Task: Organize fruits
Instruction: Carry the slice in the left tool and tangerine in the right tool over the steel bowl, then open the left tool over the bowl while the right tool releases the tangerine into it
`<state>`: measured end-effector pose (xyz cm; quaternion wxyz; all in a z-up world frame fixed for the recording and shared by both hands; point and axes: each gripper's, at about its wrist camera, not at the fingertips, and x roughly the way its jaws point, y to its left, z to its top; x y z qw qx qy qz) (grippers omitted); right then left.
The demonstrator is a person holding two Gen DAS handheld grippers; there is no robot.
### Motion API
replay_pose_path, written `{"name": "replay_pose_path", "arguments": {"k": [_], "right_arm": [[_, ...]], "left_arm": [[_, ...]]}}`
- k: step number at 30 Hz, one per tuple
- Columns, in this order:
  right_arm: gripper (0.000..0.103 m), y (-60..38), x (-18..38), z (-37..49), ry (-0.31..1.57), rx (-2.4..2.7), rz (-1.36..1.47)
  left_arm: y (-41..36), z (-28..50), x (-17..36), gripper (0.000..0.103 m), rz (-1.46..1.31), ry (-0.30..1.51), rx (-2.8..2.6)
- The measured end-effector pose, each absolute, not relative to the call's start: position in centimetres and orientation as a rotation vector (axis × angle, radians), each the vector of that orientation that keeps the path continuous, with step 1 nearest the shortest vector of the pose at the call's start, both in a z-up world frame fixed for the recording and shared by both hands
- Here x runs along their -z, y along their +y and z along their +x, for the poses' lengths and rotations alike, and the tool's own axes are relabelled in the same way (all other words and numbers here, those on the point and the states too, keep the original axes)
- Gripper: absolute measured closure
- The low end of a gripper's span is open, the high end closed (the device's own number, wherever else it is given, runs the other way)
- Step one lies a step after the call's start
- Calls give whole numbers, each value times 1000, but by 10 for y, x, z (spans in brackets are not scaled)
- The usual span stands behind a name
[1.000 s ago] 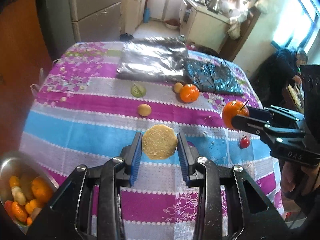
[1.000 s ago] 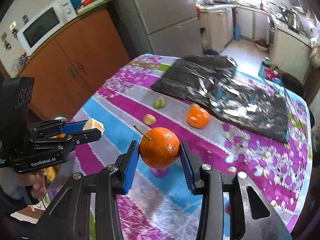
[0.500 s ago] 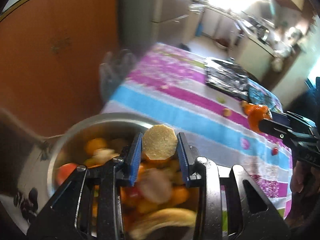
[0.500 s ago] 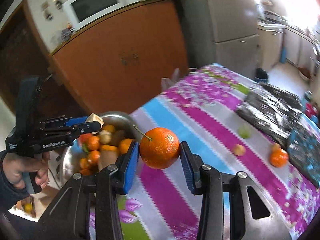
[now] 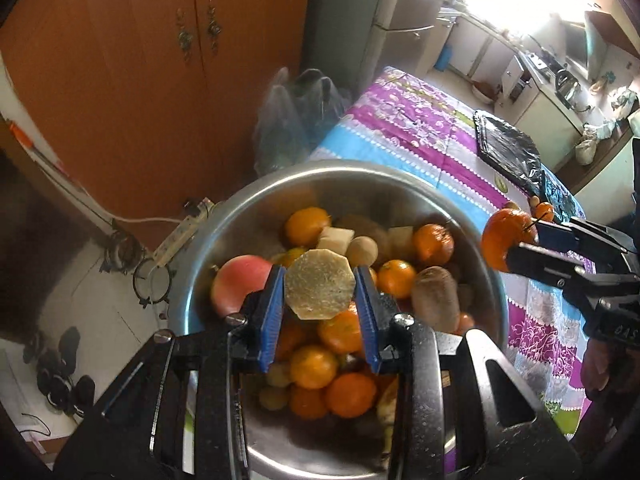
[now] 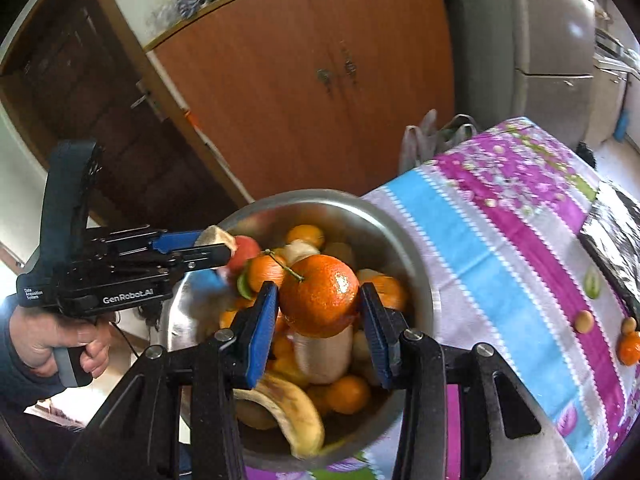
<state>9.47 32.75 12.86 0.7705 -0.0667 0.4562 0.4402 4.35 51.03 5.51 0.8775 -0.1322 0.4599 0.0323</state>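
The left claw [image 5: 319, 295] is clamped on a pale, flat-cut, many-sided fruit slice [image 5: 319, 290], its blue pads pressed to both edges. It hangs above a steel bowl [image 5: 256, 216] that sits at the edge of the surface [image 6: 500, 240], which is covered in a cloth striped purple, blue and white. The bowl is heaped with small oranges [image 5: 307, 226], a pink apple [image 5: 236, 284] at 9 o'clock of the slice, a kiwi [image 5: 436, 298] at 3 o'clock, pale cut chunks and a banana [image 6: 296, 412] near the front rim.

The right claw [image 6: 319, 303] is closed on a large orange [image 6: 319, 296] with a thin stem, gripped at both sides over the same bowl. In the left wrist view that orange appears at 3 o'clock, past the bowl's rim. A hand [image 6: 52, 340] grips the left tool's handle.

On the cloth toward 3 o'clock lie a green fruit [image 6: 591, 285], a small tan fruit [image 6: 583, 322] and another orange [image 6: 629, 349], near a sheet of dark foil [image 6: 616, 240].
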Motion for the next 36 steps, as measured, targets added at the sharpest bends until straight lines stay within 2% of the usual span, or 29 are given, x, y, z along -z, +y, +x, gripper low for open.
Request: {"name": "replay_pose_path", "arguments": {"k": [11, 36], "right_arm": [[58, 360, -110, 76, 1042, -988, -187], [57, 367, -90, 74, 1114, -981, -188]], "left_arm": [[529, 38, -48, 68, -292, 969, -43], [531, 38, -39, 68, -284, 996, -36]]}}
